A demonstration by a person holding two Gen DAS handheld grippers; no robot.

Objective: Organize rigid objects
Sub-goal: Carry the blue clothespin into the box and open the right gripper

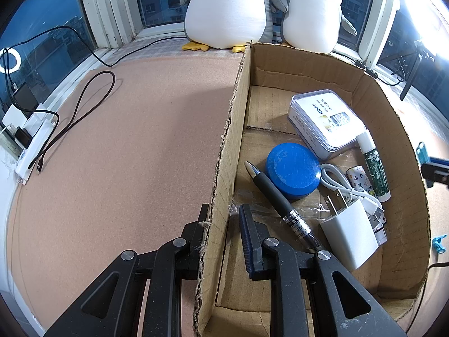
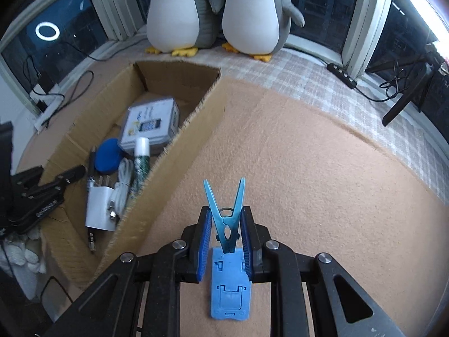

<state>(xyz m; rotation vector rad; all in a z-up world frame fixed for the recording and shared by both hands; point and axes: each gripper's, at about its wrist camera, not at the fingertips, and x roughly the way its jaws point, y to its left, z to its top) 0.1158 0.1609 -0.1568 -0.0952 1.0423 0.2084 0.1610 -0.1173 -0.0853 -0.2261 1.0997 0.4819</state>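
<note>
My left gripper (image 1: 224, 219) straddles the left wall of the cardboard box (image 1: 224, 146), one finger outside and one inside, clamped on the wall. In the box lie a black pen (image 1: 276, 199), a blue round lid (image 1: 293, 170), a white charger (image 1: 349, 233) with its cable, a clear plastic case (image 1: 327, 122) and a green glue stick (image 1: 374, 165). My right gripper (image 2: 226, 224) is shut on a blue clothespin (image 2: 226, 213), held above the mat to the right of the box (image 2: 168, 151). A blue phone stand (image 2: 230, 286) lies flat under it.
Two plush penguins (image 1: 227, 8) (image 1: 313, 11) sit at the back by the window. A power strip (image 1: 31, 140) with black cables lies at the far left. Another power strip (image 2: 341, 74) and a black stand (image 2: 404, 98) are at the back right.
</note>
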